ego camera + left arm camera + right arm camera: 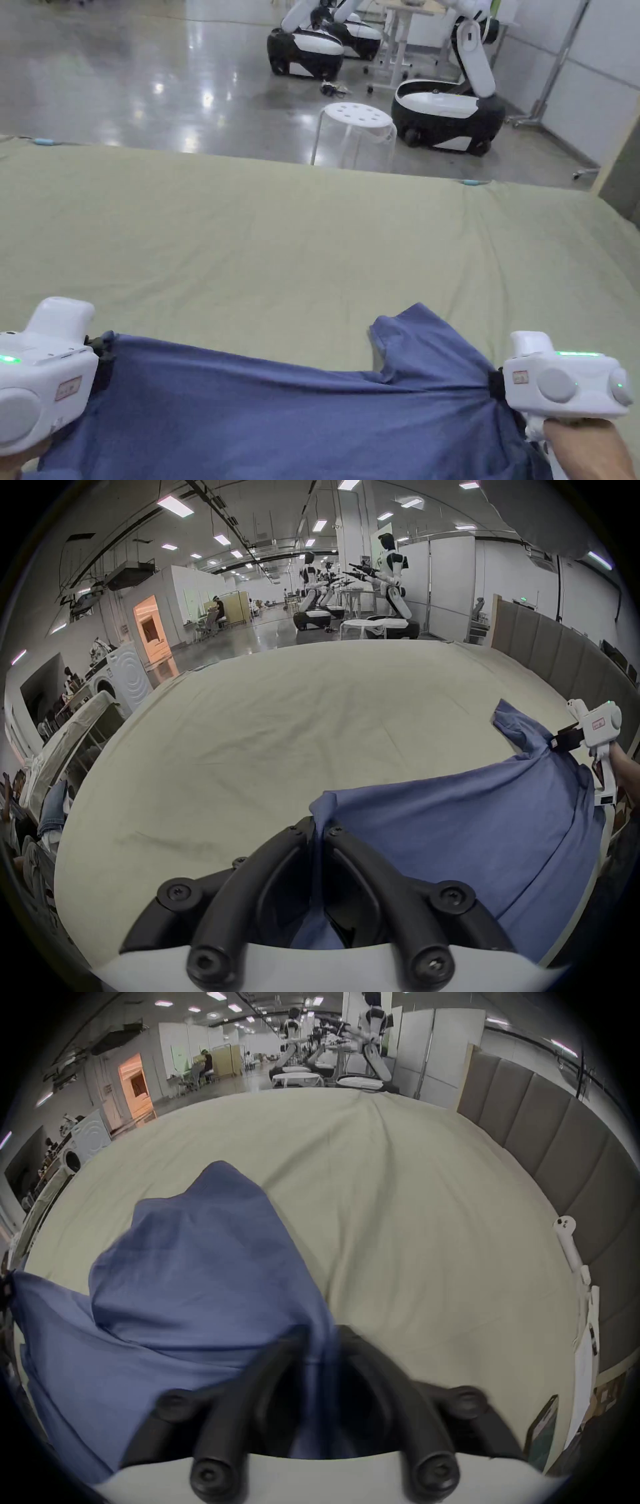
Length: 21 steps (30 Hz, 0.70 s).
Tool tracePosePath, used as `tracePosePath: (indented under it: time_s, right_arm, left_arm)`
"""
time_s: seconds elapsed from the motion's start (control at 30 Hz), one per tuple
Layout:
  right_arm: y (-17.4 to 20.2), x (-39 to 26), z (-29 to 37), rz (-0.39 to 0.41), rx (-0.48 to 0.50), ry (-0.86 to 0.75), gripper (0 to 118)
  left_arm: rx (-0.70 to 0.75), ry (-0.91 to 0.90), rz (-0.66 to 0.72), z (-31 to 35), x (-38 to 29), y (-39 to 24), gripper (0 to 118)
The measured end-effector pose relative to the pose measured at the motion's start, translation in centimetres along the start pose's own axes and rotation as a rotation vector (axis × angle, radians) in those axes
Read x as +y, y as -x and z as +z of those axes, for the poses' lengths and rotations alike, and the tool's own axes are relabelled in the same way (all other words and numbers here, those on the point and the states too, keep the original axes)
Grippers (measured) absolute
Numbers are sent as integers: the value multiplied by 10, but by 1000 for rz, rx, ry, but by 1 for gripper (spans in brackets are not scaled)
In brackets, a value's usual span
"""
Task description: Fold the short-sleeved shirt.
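Your left gripper [320, 826] has its jaws pinched together on a bunched edge of the blue shirt [300, 412], and your right gripper [320, 1333] is clamped the same way on the far side of the cloth — its view is blurred, but fabric runs straight down between the two jaws. In the head view the two tools sit well apart at the near edge of the bed [281, 237], with the shirt stretched between them. That wide, level hold looks meant to pull the garment taut so it can be laid flat on the green sheet before any fold; nothing is folded yet, so you appear to be at the spreading stage.

The shirt is a plain, matte blue, thin enough to drape and gather into tight pleats at each grip. One short sleeve [409, 340] sticks up and forward just beside your right gripper, its hem curled. The top edge between the tools sags slightly, and the body hangs toward you, off the near edge.
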State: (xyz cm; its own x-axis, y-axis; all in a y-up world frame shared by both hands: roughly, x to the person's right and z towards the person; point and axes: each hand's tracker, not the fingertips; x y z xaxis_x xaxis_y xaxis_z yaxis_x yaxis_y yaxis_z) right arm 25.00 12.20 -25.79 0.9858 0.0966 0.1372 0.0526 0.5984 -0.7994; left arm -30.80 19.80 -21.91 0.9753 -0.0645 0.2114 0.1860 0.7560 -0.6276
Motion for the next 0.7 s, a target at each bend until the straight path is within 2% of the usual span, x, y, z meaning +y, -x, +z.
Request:
tracePosePath:
  time_s: [0.03, 0.13, 0.23, 0.33, 0.43, 0.53, 0.63, 0.7]
  right_arm:
    - [2, 1, 13, 22, 26, -38, 6]
    - [-1, -3, 65, 66, 66, -176, 6]
    - [-14, -21, 131, 55, 102, -292, 6]
    - [-22, -57, 187, 77, 107, -376, 6]
    - [-26, -105, 217, 69, 120, -367, 6]
    - [-22, -159, 215, 83, 75, -318, 6]
    - [-16, -204, 191, 49, 58, -190, 6]
    - [-15, -221, 182, 8, 51, -186, 6]
  left_arm:
    - [-1, -16, 6, 5, -1, 1, 5]
    - [3, -82, 29, 22, -4, 10, 5]
    - [-10, -146, 58, 64, -11, 16, 5]
    - [-24, -181, 79, 116, -33, 16, 5]
    - [-26, -146, 79, 150, -76, 13, 5]
    - [-26, -17, 85, 153, -127, 8, 5]
    - [-34, 97, 77, 136, -170, -3, 5]
    - [-8, 79, 45, 127, -184, -10, 5]
